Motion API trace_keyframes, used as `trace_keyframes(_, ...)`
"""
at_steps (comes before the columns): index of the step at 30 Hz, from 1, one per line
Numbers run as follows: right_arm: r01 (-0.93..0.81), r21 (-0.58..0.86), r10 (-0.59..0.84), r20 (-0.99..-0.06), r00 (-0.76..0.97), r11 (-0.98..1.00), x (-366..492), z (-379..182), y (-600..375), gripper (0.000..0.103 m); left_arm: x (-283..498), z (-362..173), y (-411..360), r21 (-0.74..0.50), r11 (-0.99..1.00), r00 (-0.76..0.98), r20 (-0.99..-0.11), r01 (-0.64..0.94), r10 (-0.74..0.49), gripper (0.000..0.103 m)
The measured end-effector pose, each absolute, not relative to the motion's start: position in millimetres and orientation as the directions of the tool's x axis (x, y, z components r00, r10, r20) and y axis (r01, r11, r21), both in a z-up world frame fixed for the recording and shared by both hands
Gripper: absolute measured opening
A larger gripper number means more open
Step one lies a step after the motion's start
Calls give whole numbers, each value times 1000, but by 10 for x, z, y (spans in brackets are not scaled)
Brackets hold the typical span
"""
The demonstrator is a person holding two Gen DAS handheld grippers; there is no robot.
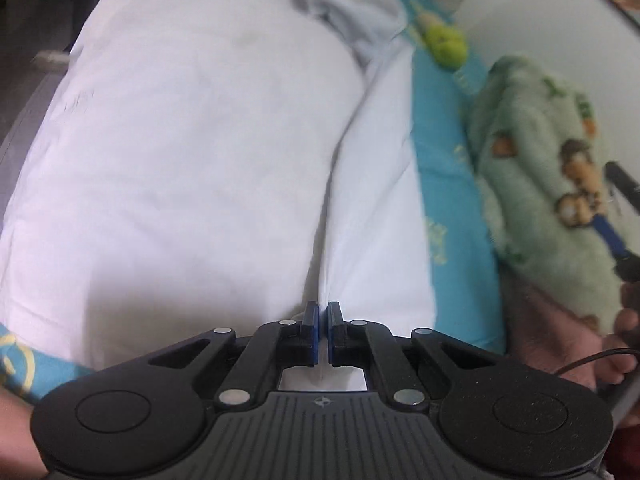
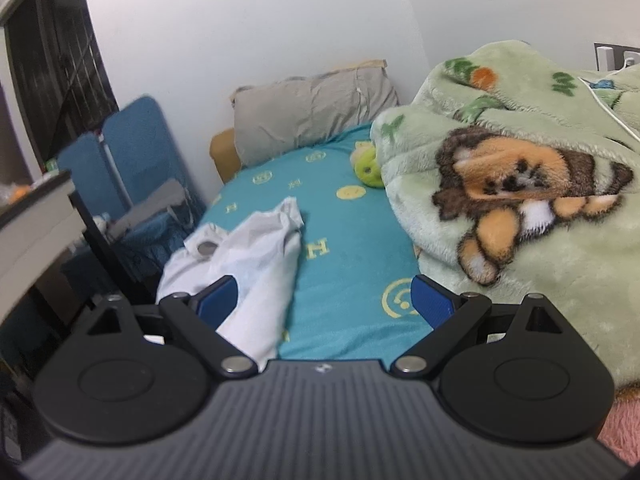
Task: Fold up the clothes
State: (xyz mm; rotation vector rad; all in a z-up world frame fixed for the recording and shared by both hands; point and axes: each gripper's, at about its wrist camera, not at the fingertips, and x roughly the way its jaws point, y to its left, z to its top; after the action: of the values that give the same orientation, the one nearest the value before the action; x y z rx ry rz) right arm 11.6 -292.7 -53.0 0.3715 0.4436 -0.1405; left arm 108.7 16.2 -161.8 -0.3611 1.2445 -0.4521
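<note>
A white garment (image 1: 192,152) lies spread over the turquoise bed sheet (image 1: 452,184) and fills most of the left wrist view, with a long crease running toward the camera. My left gripper (image 1: 323,312) is shut on the near edge of this garment at that crease, its blue pads pinching the cloth. In the right wrist view the same white garment (image 2: 248,256) lies rumpled at the left side of the sheet (image 2: 340,240). My right gripper (image 2: 324,292) hovers open above the bed, with its left finger (image 2: 218,296) over the cloth and nothing between the pads.
A green fleece blanket (image 2: 520,184) with a cartoon print is heaped on the right of the bed. A lime green toy (image 2: 368,168) lies beside it, and a grey pillow (image 2: 312,112) sits at the head. Blue folded furniture (image 2: 124,152) and a desk (image 2: 36,232) stand left of the bed.
</note>
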Motion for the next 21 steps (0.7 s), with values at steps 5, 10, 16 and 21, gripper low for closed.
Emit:
trace_keyframes(5, 221, 285, -50, -505, 862, 933, 139, -583, -2816, 95, 1142, -1495, 182, -529, 843, 265, -802, 102, -535, 38)
trace_keyframes(10, 168, 313, 6, -486, 874, 935, 153, -580, -2650, 95, 1564, -1348, 274, -619, 786, 323, -744, 0, -585, 63)
trace_keyframes(16, 185, 358, 21, -502, 865, 915, 451, -738, -2610, 95, 2629, -1398, 99, -688, 721, 461, -667, -81, -585, 71)
trace_keyframes(21, 234, 355, -24, -507, 862, 905, 685, -872, -2703, 95, 3519, -1593, -269, -689, 718, 574, -630, -101, -524, 71)
